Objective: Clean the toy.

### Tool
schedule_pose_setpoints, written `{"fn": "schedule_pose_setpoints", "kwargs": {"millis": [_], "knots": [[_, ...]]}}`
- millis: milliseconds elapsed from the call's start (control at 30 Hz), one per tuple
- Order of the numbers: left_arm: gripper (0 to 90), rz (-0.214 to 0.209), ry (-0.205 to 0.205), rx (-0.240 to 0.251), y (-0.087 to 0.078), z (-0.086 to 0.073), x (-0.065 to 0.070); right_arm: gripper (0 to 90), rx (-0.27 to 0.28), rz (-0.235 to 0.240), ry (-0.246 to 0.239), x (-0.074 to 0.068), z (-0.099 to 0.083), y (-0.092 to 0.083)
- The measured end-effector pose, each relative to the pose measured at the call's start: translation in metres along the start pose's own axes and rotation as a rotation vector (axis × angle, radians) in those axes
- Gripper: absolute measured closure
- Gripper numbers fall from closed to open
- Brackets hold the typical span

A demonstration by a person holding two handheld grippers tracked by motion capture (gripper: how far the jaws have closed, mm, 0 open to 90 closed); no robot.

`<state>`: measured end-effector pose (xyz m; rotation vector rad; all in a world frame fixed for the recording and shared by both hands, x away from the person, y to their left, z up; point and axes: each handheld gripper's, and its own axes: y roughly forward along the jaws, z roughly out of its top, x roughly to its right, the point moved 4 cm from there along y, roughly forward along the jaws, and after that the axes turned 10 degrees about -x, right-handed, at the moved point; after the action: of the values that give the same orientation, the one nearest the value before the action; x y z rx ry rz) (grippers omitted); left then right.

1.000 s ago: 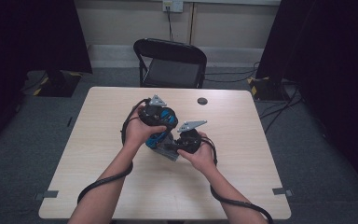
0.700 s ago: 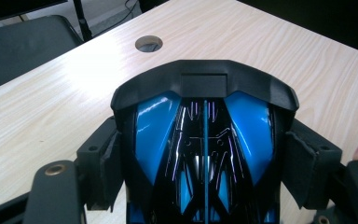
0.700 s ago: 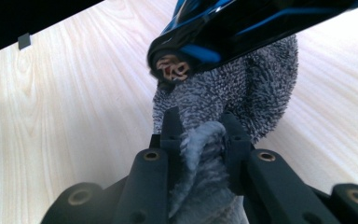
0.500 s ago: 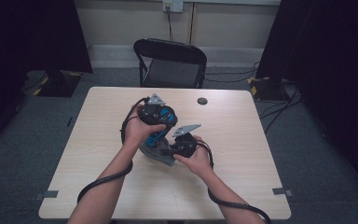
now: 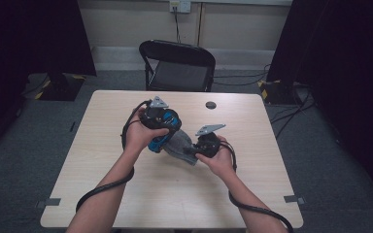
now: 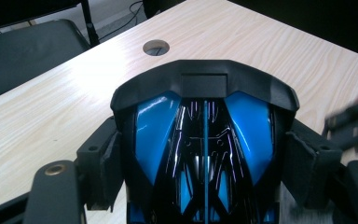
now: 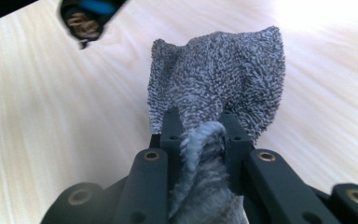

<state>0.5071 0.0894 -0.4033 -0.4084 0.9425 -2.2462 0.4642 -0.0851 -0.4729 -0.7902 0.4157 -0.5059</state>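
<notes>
My left gripper (image 6: 205,154) clamps a blue-and-black helmet-shaped shell (image 6: 204,140); my right gripper (image 7: 199,135), just beside the shell, pinches a grey terry cloth (image 7: 219,84) above the table (image 5: 252,194).

Both forearms are bare, no sleeves. Each gripper, the left gripper (image 5: 162,130) and the right gripper (image 5: 194,150), has a black body topped by a grey three-cornered plate and trails a thick black cable. The black jaws carry brass-ringed screw holes and square pads.
</notes>
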Motion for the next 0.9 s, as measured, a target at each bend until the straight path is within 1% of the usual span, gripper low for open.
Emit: {"fn": "schedule_pose_setpoints", "kwargs": {"millis": [67, 167, 333, 367, 467, 633, 667, 733, 800, 900], "knots": [[25.7, -0.003, -0.005, 0.0, 0.0, -0.001, 0.0, 75.3, 0.008, -0.023, 0.019, 0.008, -0.001, -0.006], [25.7, -0.004, -0.002, -0.009, 0.001, -0.004, 0.0, 75.2, 0.024, -0.042, 0.033, 0.018, -0.001, -0.017], [25.7, -0.01, -0.002, -0.018, 0.004, -0.008, 0.001, 75.3, 0.043, -0.067, 0.049, 0.027, 0.001, -0.03], [25.7, -0.009, 0.005, -0.022, 0.004, -0.008, 0.002, 75.2, 0.045, -0.071, 0.052, 0.029, 0.001, -0.031], [25.7, -0.012, 0.002, -0.021, 0.004, -0.01, 0.003, 75.2, 0.049, -0.089, 0.06, 0.034, 0.002, -0.036], [25.7, -0.017, 0.016, -0.025, 0.005, -0.013, 0.007, 75.3, 0.065, -0.099, 0.074, 0.039, 0.005, -0.043], [25.7, -0.02, 0.014, -0.03, 0.006, -0.014, 0.008, 75.3, 0.067, -0.104, 0.075, 0.04, 0.006, -0.045], [25.7, -0.023, 0.019, -0.032, 0.007, -0.015, 0.009, 75.2, 0.072, -0.102, 0.074, 0.04, 0.008, -0.046], [25.7, -0.027, 0.014, -0.028, 0.008, -0.016, 0.01, 75.2, 0.078, -0.108, 0.071, 0.039, 0.011, -0.049], [25.6, -0.031, 0.021, -0.041, 0.01, -0.018, 0.012, 75.2, 0.089, -0.114, 0.072, 0.039, 0.015, -0.052]]}}
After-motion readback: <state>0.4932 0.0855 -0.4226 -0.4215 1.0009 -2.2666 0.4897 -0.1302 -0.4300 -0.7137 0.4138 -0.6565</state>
